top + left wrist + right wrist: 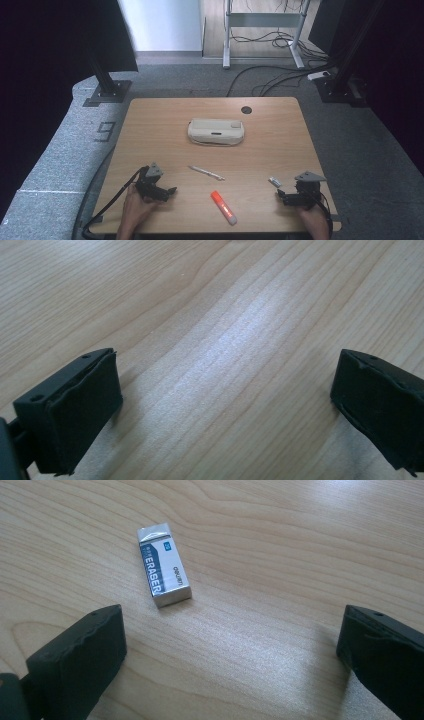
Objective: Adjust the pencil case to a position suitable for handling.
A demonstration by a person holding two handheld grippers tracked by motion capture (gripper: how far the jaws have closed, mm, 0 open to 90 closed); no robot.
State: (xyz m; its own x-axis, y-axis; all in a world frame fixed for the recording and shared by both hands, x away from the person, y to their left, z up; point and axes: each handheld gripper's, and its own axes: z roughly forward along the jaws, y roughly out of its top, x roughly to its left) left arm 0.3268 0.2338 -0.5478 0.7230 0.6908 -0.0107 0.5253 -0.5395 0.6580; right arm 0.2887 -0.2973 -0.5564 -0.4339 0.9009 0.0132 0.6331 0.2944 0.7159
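Your right gripper (283,195) sits at the lower right of the high view, low over the light wooden table (270,135), with its jaws spread wide and nothing between them. In the right gripper view (232,652) the two black jaws rise from the bottom corners with bare wood in the gap.

Just beyond the left jaw in that view lies the small white rectangular eraser in its blue and white paper sleeve (164,565), flat on the table and clear of both jaws. Its long axis runs from the upper left toward the lower middle of that frame, tilted slightly, with the bare white end nearest the gripper and the word on its sleeve reading along that axis. In the high view the eraser (274,182) lies just up and to the left of your right gripper, its long axis slanting from upper left to lower right.

Your left gripper (170,191) rests at the lower left of the high view, jaws likewise wide apart and empty; the left gripper view (225,400) has plain wood grain between them.

Farther out, an orange marker with a white cap (223,207) lies at lower centre, a slim white pen (206,172) lies above it, and a beige fabric pencil case (216,132) lies at the table's middle.
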